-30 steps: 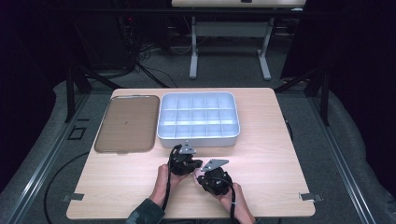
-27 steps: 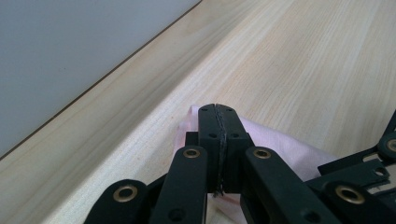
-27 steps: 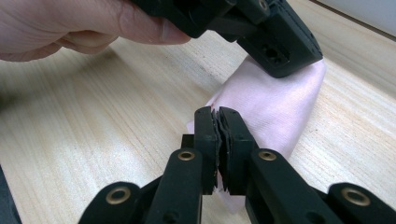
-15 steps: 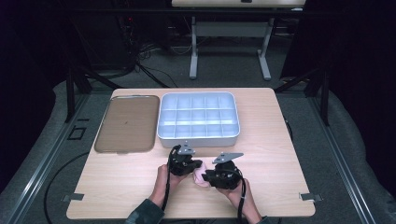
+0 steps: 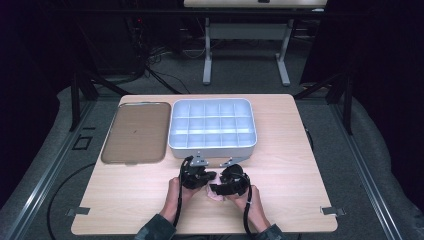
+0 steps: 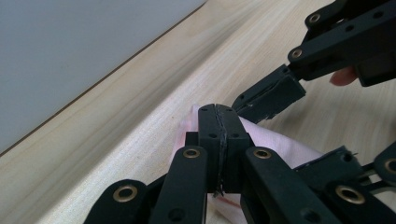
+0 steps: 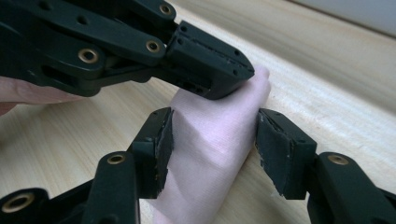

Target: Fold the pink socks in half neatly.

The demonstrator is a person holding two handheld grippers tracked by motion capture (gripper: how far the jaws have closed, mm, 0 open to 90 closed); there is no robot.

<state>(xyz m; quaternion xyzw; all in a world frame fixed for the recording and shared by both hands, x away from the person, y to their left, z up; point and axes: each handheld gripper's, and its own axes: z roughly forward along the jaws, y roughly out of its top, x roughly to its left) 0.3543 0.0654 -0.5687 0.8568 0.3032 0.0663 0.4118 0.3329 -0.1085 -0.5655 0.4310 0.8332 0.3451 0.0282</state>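
The left tool (image 6: 218, 122) is clenched on a pale pink cloth (image 7: 212, 154) lying on the tabletop (image 5: 290, 170) near the front edge. The right tool (image 7: 212, 149) has just been opening; its pads straddle the cloth, the left pad (image 7: 162, 144) against it, the right just clear.

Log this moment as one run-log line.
left gripper: shut on pink cloth | right gripper: jaws just opening, astride cloth, pads apart | divided tray: behind, untouched
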